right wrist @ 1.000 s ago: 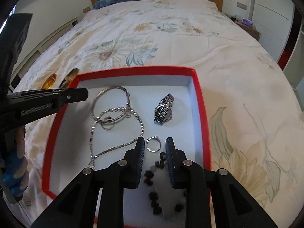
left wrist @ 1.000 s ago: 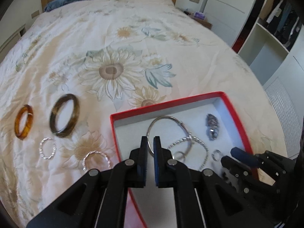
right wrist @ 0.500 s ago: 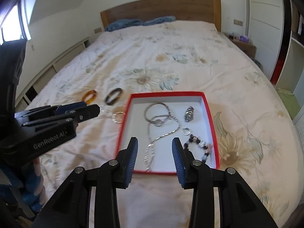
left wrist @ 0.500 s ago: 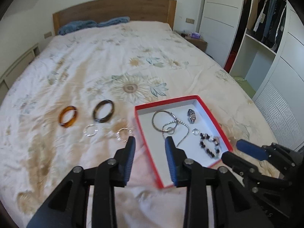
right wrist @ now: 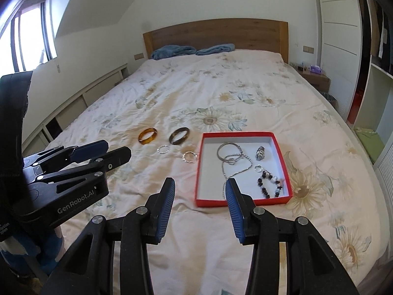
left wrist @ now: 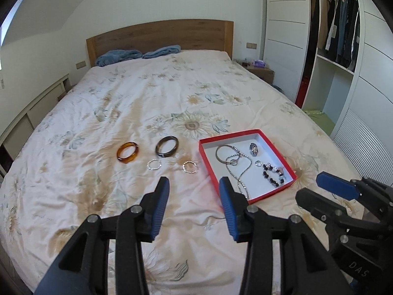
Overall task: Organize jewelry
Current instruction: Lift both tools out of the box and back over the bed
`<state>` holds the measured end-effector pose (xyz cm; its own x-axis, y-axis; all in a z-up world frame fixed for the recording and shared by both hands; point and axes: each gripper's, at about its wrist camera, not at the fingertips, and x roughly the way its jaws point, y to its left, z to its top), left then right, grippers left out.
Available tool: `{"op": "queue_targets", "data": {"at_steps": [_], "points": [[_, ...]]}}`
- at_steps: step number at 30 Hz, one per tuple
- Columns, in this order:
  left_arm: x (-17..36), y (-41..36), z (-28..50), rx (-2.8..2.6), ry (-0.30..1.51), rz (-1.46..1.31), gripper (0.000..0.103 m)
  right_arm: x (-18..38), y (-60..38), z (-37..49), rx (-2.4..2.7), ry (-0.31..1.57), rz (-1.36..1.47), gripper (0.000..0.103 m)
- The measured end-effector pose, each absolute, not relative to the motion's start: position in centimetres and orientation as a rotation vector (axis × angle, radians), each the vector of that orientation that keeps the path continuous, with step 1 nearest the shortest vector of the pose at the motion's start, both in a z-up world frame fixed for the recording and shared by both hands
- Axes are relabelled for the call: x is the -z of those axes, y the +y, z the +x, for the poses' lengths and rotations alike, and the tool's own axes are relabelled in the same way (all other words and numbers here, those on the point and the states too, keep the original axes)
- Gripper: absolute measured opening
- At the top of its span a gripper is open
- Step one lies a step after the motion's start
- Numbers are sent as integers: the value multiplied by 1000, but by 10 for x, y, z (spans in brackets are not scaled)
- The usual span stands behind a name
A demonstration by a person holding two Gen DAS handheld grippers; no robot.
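Both the left gripper (left wrist: 194, 188) and right gripper (right wrist: 200, 189) hang wide and empty above the bed (left wrist: 152, 98). 4 rings lie outside the red box (left wrist: 208, 158); thin ones like the twisted ring (left wrist: 190, 166) could sink into quilt folds and slip the pads.

Bed (left wrist: 172, 93) viewed from foot end toward headboard (right wrist: 216, 34) by both wrist cameras, set well back; red box (left wrist: 245, 132) shared.
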<state>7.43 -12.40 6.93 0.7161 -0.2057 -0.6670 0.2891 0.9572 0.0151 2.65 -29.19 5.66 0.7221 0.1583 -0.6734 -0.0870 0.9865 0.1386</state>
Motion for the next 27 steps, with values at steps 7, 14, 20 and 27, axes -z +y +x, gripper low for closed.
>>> {"op": "queue_targets", "data": {"at_steps": [7,14,20,27], "points": [[-80,-108,50,263,683,114,40,-70,-276,5,-139,722,86,43],[-89,-95,28,252,657,111,41,-79,-265,-14,-134,701,80,43],[-98,-86,7,248,625,115,41,-91,-257,-32,-132,667,72,43],[-105,-77,-13,238,598,120,42,-103,-247,-50,-129,628,63,48]]}}
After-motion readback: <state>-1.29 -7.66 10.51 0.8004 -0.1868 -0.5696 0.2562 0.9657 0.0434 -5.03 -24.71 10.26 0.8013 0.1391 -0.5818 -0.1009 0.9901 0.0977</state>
